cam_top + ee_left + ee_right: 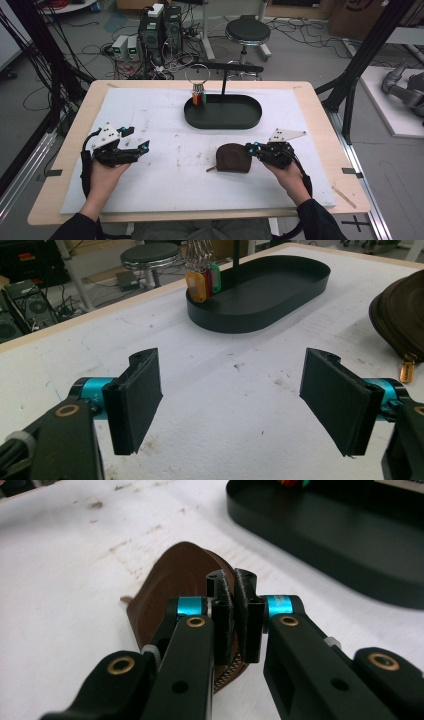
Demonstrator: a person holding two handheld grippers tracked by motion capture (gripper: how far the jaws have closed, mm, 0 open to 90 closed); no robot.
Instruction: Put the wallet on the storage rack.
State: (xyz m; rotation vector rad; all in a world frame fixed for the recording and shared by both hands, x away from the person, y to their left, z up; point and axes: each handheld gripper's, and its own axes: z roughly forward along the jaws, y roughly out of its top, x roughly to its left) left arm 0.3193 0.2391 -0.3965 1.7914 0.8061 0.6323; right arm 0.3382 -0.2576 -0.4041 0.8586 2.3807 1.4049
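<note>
A brown leather pouch (233, 157) lies on the white mat, right of centre, with a gold zipper pull (406, 371) at its near end. My right gripper (251, 148) comes at it from the right. In the right gripper view the jaws (234, 580) stand pinched together on the pouch's (175, 575) upper edge, its zipper seam showing beneath them. My left gripper (140, 145) rests at the left of the mat, open, its pads (137, 395) wide apart over bare mat with nothing between them.
A black oval tray (222, 120) sits at the back centre of the mat with a thin black post rising from it. A key ring with coloured tags (198, 95) hangs at the tray's left end. The mat (165, 185) is stained.
</note>
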